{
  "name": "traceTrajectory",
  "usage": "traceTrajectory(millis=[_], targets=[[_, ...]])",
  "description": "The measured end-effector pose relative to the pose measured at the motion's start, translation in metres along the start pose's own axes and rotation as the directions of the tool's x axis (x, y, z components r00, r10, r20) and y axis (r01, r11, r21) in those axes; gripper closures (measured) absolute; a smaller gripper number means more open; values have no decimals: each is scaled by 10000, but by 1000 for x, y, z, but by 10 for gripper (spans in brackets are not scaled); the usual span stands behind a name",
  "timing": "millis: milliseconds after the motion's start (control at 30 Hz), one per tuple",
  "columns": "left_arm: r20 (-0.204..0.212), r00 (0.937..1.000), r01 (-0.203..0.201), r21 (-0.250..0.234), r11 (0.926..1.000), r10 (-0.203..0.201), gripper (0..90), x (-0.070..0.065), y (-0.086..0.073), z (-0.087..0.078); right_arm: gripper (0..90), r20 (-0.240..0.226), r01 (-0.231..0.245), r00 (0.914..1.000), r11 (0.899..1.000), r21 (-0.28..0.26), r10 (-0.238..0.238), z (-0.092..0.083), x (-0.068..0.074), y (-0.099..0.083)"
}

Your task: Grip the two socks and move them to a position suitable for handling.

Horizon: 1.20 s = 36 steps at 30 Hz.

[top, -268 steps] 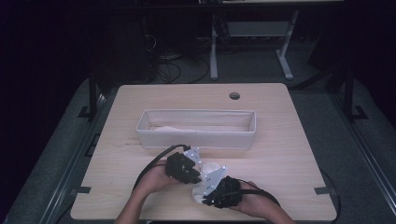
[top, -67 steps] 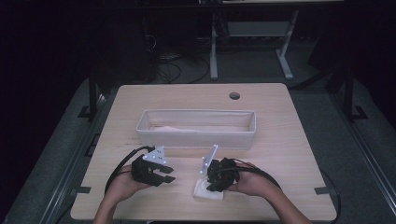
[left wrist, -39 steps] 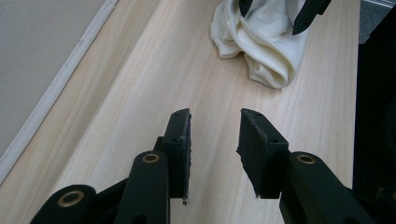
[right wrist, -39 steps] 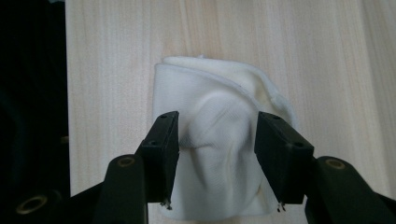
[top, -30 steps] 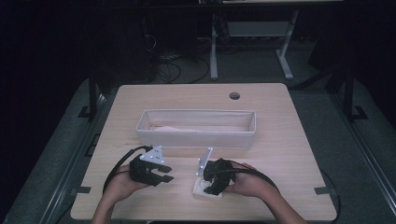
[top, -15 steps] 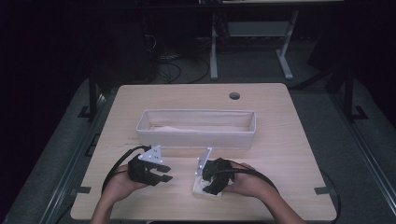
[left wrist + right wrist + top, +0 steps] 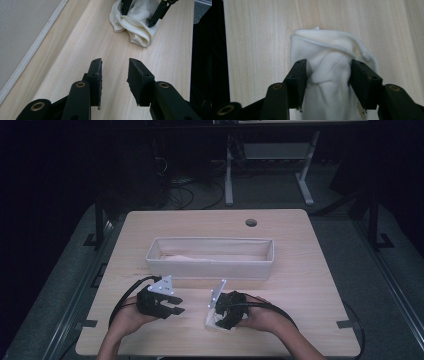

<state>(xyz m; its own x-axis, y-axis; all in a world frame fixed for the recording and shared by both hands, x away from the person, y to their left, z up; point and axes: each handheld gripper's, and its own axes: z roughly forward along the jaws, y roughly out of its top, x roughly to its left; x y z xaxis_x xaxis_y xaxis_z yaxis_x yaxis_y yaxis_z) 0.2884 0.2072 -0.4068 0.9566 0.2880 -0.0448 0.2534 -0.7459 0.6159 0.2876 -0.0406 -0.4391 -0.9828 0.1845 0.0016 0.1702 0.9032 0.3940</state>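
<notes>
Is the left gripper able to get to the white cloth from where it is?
Probably yes. The left gripper is open with nothing between its jaws, and bare table lies between it and the white cloth. The right gripper already squeezes the cloth, so only the cloth's near edge is free.

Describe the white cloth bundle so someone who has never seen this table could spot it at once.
Start at the long white bin across the middle of the wooden table, then come toward the near edge. The white cloth bundle lies there, squeezed between the jaws of the right hand-held gripper. It is the only soft, crumpled thing on the bare wood.
</notes>
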Motion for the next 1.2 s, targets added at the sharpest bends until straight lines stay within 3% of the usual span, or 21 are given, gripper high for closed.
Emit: traceTrajectory(millis=[367,467,600,933,1200], targets=[[9,10000,46,-49,10000,-45,636,0,0,0,588,42,-286,9996,9984,486,284,1,-3,8],[-12,10000,48,-69,10000,-48,636,0,-1,0,682,126,-321,9994,9979,559,314,1,-6,10],[-32,10000,29,-77,10000,-29,636,1,-1,-2,730,261,-220,9995,9977,639,204,1,-5,12],[-101,9999,64,-202,9998,-66,635,2,-4,-6,764,-222,-311,9992,9988,388,320,-5,-11,9],[-149,9998,116,-260,9996,-120,619,3,-4,-6,764,-296,-513,9982,9983,261,520,-12,-13,2]])
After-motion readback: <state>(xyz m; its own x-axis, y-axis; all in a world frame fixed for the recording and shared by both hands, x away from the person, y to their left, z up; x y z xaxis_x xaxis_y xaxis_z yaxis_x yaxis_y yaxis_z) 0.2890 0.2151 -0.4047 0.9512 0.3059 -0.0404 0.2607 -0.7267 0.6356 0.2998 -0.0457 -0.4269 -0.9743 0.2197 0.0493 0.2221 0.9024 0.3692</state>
